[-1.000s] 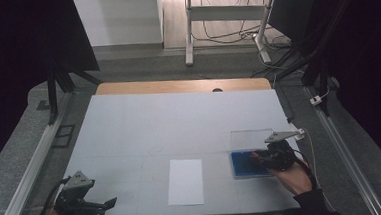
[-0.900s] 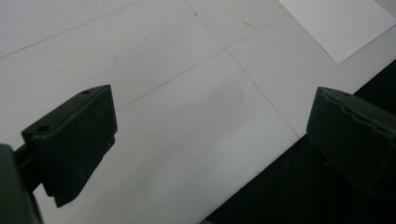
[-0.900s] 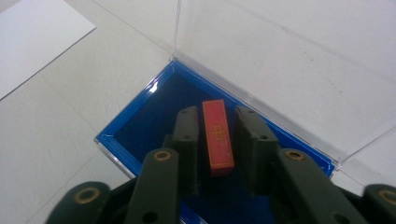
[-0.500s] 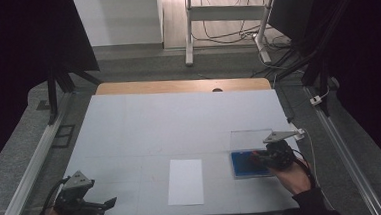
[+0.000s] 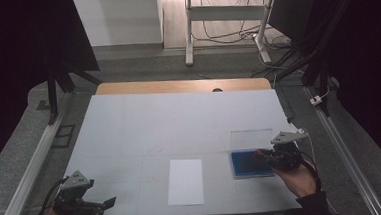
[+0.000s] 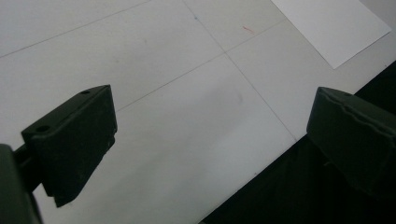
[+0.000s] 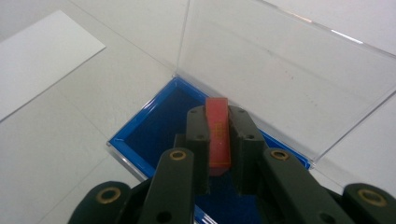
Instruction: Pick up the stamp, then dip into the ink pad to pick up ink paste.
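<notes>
The right gripper point(image 7: 218, 140) holds a small flat red block point(image 7: 217, 130) between its two black jaws. The jaws have just been closing, and now they are tight on the block, one on each wide side. The block stands on its thin edge, and its top sticks out a little past the jaw tips. It hangs over a shallow blue tray point(image 7: 154, 119) that has a clear plastic lid point(image 7: 289, 65) standing open behind it. In the high view the blue tray point(image 5: 244, 164) sits on the white table point(image 5: 179, 123), on the right side near the front edge, with the right gripper point(image 5: 266, 156) over it.

The block looks small, hard and light. It looks smooth, so it may slip if the squeeze is too soft. Holding it by the two wide flat sides is a good way, because the jaws get the most to press on. The clear lid looks thin and easy to knock, so the block should go up and away without bumping it.

A white sheet of paper point(image 5: 185, 181) lies flat in the middle, near the front.

The left gripper point(image 6: 210, 135) is wide open with nothing in it. It hangs over the front left corner of the table.
</notes>
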